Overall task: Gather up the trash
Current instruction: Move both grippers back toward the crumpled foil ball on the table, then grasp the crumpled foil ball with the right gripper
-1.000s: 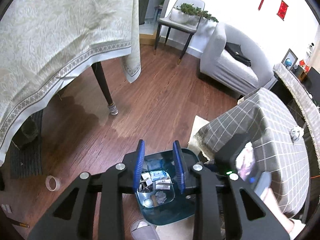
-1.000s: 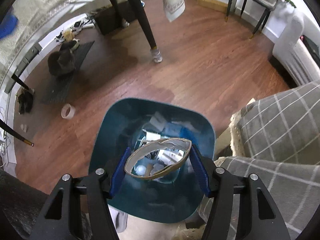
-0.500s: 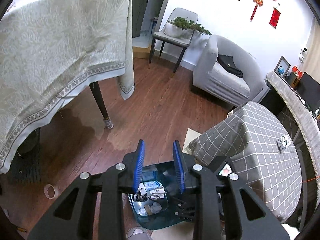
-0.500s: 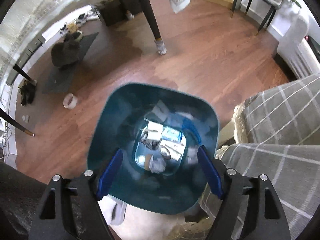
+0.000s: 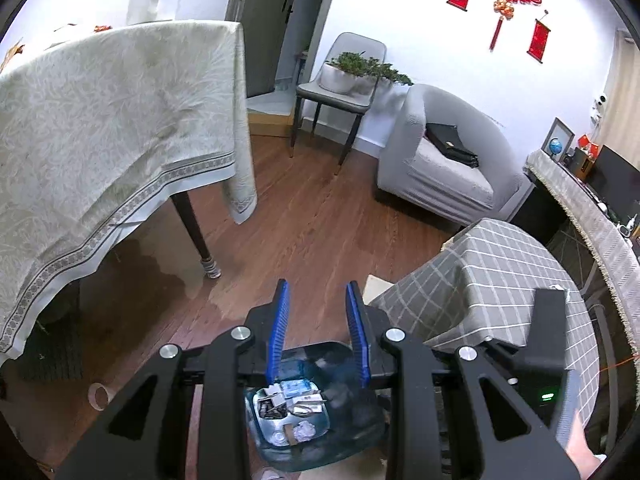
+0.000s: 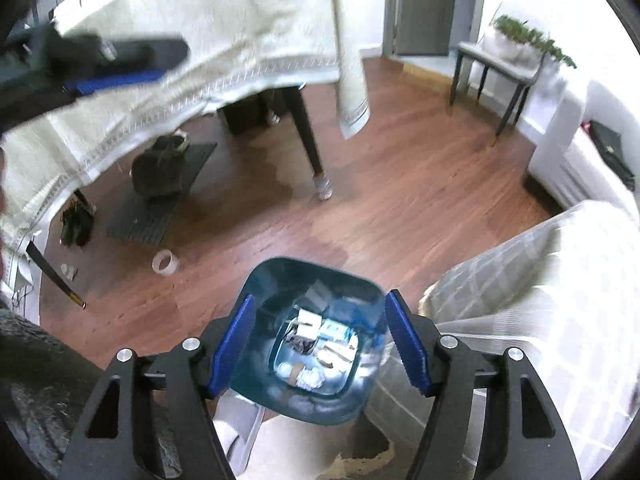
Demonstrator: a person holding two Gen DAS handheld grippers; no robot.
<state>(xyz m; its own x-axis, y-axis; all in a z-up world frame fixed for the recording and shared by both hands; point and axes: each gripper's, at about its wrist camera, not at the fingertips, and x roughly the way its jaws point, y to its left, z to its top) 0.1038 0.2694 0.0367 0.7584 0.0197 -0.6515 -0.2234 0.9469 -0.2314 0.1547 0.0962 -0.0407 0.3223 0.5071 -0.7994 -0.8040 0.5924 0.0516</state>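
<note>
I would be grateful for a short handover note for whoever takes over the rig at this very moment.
Left hand-held gripper: partly open, nothing between its fingers, above the bin.
Right hand-held gripper: empty, jaws closing, also above the bin.
Blue trash bin: on the floor beside the checked-cloth table, already holding boxes, wrappers and a crumpled wad.
Done: several pieces are binned.
Left: a tape roll lies on the floor near the dining table leg; a small crumpled item may remain on the checked table, though it is mostly hidden.
</note>
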